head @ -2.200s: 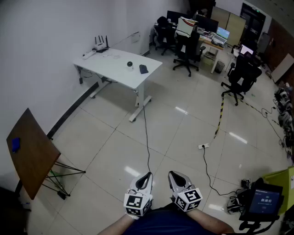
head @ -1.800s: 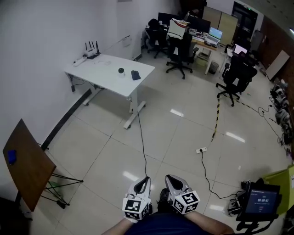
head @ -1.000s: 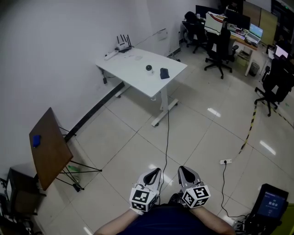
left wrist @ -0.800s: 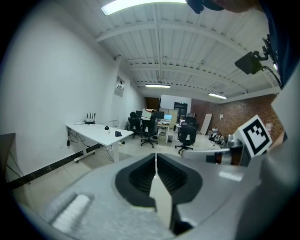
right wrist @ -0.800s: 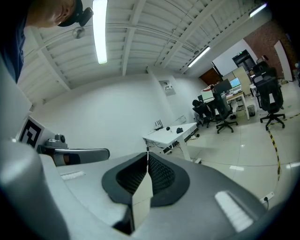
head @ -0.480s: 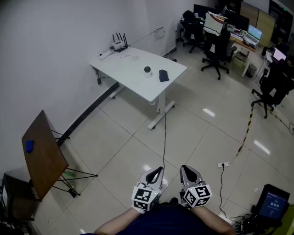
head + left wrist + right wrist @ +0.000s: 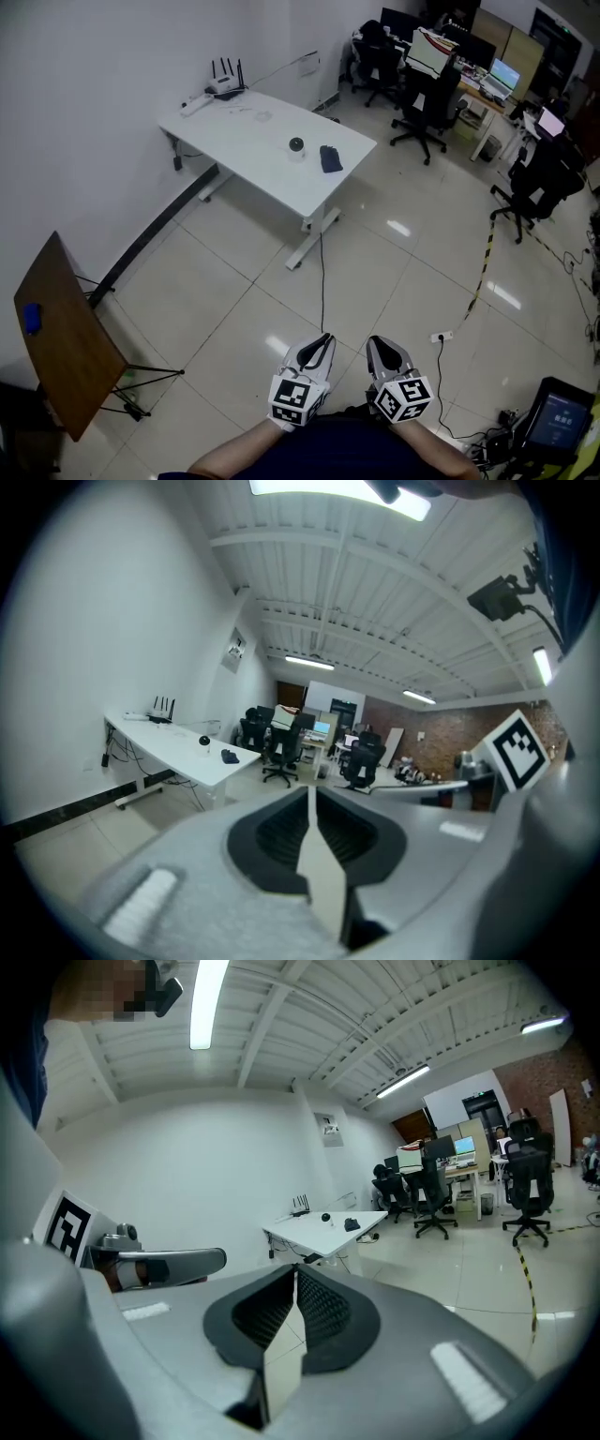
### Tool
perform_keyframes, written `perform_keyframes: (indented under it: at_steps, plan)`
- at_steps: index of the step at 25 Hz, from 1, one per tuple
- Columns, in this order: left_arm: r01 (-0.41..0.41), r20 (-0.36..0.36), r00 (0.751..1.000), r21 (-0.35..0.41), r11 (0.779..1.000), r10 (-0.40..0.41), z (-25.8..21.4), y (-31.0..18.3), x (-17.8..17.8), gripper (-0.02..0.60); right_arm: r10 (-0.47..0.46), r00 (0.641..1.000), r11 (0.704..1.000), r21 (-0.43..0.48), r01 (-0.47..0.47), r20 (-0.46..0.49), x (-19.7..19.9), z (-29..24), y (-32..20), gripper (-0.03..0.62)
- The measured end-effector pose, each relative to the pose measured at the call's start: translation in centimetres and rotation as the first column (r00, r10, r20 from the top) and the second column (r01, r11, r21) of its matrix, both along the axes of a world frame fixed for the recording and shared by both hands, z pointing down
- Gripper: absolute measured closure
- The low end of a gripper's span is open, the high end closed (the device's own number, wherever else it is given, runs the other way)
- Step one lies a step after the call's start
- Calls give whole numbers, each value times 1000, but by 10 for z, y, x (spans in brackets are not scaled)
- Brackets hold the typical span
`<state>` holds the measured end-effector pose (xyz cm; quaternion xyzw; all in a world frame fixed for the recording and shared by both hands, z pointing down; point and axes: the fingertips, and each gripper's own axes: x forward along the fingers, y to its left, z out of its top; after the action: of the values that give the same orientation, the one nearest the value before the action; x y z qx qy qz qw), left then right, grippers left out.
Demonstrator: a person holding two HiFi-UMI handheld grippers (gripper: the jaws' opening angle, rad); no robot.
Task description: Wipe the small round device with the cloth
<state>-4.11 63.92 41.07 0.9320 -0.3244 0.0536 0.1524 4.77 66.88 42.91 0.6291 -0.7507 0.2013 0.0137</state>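
While white desk point(image 7: 253, 150) stands across tiled floor point(image 7: 375, 272) | right jaws together; left jaws touching, just easing open, empty

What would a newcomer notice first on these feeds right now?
The white table by the wall, bearing the small round device and the dark cloth beside it, stands far off across tiled floor. Low in the head view, the left gripper and right gripper sit side by side, empty; the right is shut, the left's jaws have just been opening a crack. A tilted wooden board stands at the left.
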Motion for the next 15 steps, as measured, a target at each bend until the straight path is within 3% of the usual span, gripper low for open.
perform_keyframes:
  at_steps: [8, 15]
  plan:
    - [-21, -12, 1000, -40, 999, 20, 13, -37, -7, 543, 16, 1000, 999, -30, -16, -12, -10, 10, -38, 575]
    - [5, 32, 999, 38, 999, -6, 8, -73, 15, 543, 10, 1000, 999, 39, -11, 22, 13, 8, -77, 546]
